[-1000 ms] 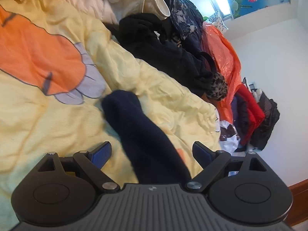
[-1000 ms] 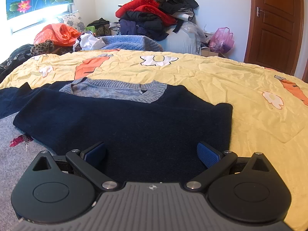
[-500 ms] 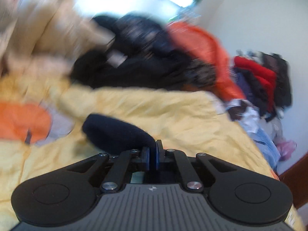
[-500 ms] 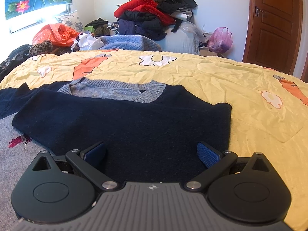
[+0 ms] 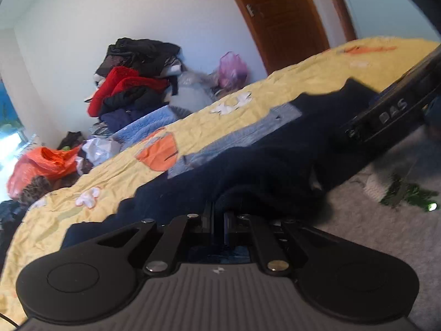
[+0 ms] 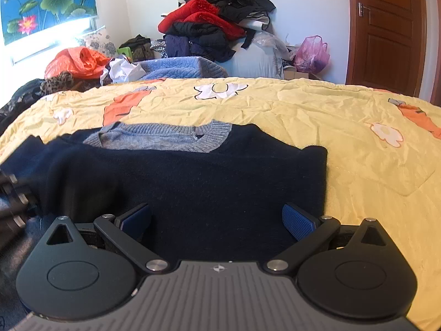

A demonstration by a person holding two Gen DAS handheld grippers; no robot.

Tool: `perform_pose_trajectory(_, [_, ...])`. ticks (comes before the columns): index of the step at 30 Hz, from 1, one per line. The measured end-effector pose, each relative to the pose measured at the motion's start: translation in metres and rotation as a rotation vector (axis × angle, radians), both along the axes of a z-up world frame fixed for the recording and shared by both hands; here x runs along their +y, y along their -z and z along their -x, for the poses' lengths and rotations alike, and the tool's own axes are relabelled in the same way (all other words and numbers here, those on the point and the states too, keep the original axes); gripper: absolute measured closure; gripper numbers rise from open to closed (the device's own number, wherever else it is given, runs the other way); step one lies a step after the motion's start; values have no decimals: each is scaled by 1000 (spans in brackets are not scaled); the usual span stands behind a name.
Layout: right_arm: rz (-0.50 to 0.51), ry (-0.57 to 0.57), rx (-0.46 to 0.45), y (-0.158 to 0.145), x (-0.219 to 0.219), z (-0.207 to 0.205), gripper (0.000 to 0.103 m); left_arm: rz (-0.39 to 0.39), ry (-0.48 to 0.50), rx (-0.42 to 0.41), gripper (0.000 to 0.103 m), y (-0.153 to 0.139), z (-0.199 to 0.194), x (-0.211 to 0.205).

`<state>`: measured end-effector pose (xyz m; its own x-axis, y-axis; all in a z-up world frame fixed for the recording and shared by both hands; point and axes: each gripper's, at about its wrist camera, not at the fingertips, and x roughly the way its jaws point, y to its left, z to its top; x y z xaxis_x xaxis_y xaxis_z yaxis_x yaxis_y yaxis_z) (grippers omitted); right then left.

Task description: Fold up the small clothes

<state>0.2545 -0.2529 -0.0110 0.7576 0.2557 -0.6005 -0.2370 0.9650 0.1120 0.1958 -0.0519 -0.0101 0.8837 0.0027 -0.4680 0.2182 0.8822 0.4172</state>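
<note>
A navy sweater [image 6: 193,179] with a grey collar [image 6: 165,138] lies flat on the yellow quilt [image 6: 303,110]. My left gripper [image 5: 219,218] is shut, and the navy sleeve [image 5: 264,190] is bunched right at its closed jaws, drawn over the sweater's body [image 5: 248,160]. In the right wrist view the left gripper [image 6: 11,193] shows at the left edge, with the sleeve [image 6: 69,171] folded inward beside it. My right gripper [image 6: 217,215] stands open just above the sweater's lower part, with nothing pinched. It also shows in the left wrist view, where the right gripper's body [image 5: 386,115] sits at the right.
A heap of red and black clothes [image 6: 215,22] sits on a pale chest beyond the bed. An orange bag [image 6: 74,60], a blue blanket [image 6: 176,66] and a pink bag [image 6: 311,52] lie behind the quilt. A brown door [image 6: 386,27] is at the right. A grey mat [image 5: 372,220] covers the near edge.
The left gripper shut on the end of the navy sleeve, rolled, and swung it across over the sweater's body. The right gripper has stayed open and still.
</note>
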Motion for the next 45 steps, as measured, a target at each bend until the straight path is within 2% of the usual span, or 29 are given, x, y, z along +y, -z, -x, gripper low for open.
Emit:
perform_pose_trajectory(4, [-26, 5, 1, -1, -3, 0, 1, 9, -15, 13, 96, 2, -2, 4])
perform_pose_trajectory(8, [-26, 27, 35, -7, 1, -4, 2, -32, -22, -5, 96, 4, 2, -7])
perform_pose_trajectory(10, [-149, 59, 82, -22, -1, -5, 4, -30, -20, -9, 96, 3, 4, -8])
perform_pose_trajectory(12, [-377, 47, 137, -36, -6, -7, 4, -13, -18, -4, 96, 2, 4, -5])
perform_pose_trajectory(15, [-628, 8, 333, -35, 1, -24, 4, 6, -17, -2, 96, 0, 3, -2])
perform_pose_trajectory(18, [-724, 18, 506, -17, 13, -38, 6, 17, -23, -9, 96, -1, 4, 0])
perform_pose_trajectory(20, [-755, 46, 545, -9, 17, -42, 10, 25, -25, -11, 96, -1, 3, 0])
perform_pose_trajectory(24, [-879, 66, 598, 4, 20, -45, 20, 46, -21, -10, 96, -3, 3, 3])
perform_pose_trajectory(25, [-883, 70, 607, 5, 22, -45, 23, 51, -20, -11, 95, -3, 3, 3])
perform_pose_trajectory(27, [-863, 79, 603, 7, 26, -46, 39, 57, -21, -10, 95, -3, 3, 4])
perform_pose_trajectory(28, [-850, 75, 594, 6, 27, -47, 64, 58, -21, -10, 95, -3, 3, 4])
perform_pose_trajectory(29, [-839, 67, 591, 7, 28, -49, 82, 59, -20, -10, 95, -3, 3, 5])
perform_pose_trajectory(33, [-765, 49, 520, -3, 25, -49, 82, 77, -6, -17, 94, -4, 5, 7])
perform_pose_trajectory(36, [-725, 18, 472, -17, 18, -51, 83, 133, 0, -57, 80, -9, 11, 16])
perform_pose_trajectory(37, [-709, 9, 455, -22, 14, -51, 83, 160, -7, -79, 64, -11, 13, 20])
perform_pose_trajectory(38, [-690, 1, 440, -27, 9, -52, 83, 191, -16, -102, 42, -13, 16, 25])
perform_pose_trajectory(40, [-633, 1, 406, -38, -3, -53, 83, 251, -30, -143, 23, -17, 20, 33])
perform_pose_trajectory(45, [-510, 64, 366, -46, -48, -54, 83, 299, -49, -111, 23, -20, 13, 40])
